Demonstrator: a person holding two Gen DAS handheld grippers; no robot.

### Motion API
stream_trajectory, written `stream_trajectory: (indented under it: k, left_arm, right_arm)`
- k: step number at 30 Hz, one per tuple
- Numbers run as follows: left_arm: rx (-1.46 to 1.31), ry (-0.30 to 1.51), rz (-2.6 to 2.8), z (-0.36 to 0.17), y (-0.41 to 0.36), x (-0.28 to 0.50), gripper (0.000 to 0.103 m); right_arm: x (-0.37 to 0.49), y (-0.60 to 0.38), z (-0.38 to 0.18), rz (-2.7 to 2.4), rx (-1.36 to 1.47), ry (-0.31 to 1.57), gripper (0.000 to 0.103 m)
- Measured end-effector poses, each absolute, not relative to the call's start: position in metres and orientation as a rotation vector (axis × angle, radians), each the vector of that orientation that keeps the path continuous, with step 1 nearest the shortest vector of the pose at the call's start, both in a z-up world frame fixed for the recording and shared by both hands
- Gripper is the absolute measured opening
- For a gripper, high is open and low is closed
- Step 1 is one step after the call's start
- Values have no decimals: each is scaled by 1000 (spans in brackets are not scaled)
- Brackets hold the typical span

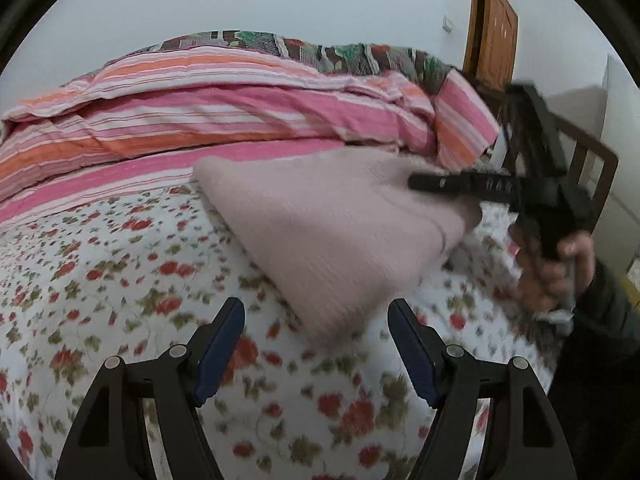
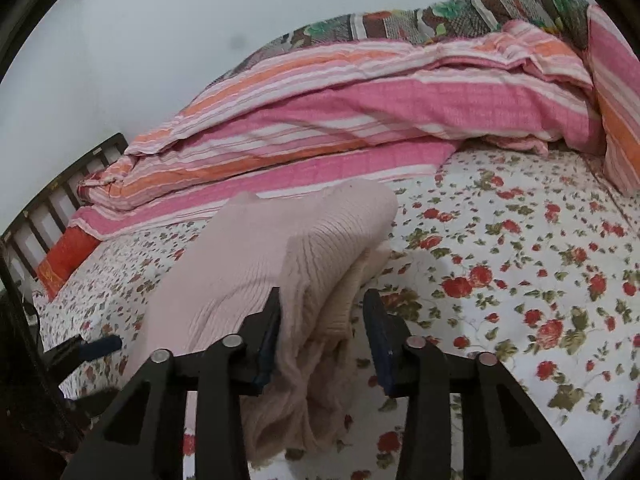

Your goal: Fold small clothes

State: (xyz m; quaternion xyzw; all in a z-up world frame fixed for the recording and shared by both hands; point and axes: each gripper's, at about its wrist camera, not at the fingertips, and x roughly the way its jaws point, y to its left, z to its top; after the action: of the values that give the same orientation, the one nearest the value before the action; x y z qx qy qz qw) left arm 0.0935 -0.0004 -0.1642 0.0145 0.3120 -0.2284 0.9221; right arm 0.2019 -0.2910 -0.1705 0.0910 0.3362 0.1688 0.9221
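A pale pink knitted garment lies folded on the floral bed sheet. My left gripper is open and empty just short of the garment's near corner. In the right wrist view the garment is bunched between the open jaws of my right gripper; its left pad touches the knit, the right pad stands apart. The right gripper also shows in the left wrist view, held by a hand over the garment's far right edge.
A pink and orange striped quilt is heaped along the back of the bed against the wall. A dark wooden bed rail stands at the left end, another rail and a wooden door at the right.
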Motion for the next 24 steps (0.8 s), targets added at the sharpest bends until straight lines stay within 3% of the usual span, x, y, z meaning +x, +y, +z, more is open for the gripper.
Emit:
stream_trajectory:
  k: [4, 7, 8, 9, 10, 16, 19, 20, 24]
  left_arm:
    - [42, 695, -435, -176, -4, 101, 46]
    - [60, 693, -427, -177, -11, 102, 34]
    - [56, 692, -445, -176, -14, 102, 21]
    - [37, 693, -465, -174, -13, 104, 15]
    - [14, 682, -461, -172, -10, 104, 13]
    - [-77, 690, -420, -170, 21, 112, 12]
    - [-74, 708, -438, -171, 19, 111, 17]
    - [-68, 703, -439, -170, 19, 110, 23]
    - [-106, 647, -455, -158, 31, 102, 39]
  right_arm:
    - [200, -288, -171, 343, 184, 689, 29]
    - [201, -288, -170, 346, 199, 690, 28]
    - [201, -288, -171, 347, 204, 690, 26]
    - [202, -288, -171, 349, 208, 691, 25]
    - [202, -288, -170, 361, 214, 691, 17]
    - [199, -283, -171, 393, 195, 693, 14]
    - [199, -277, -174, 370, 150, 704, 19]
    - [199, -278, -171, 370, 151, 697, 25]
    - [200, -284, -160, 362, 196, 652, 28]
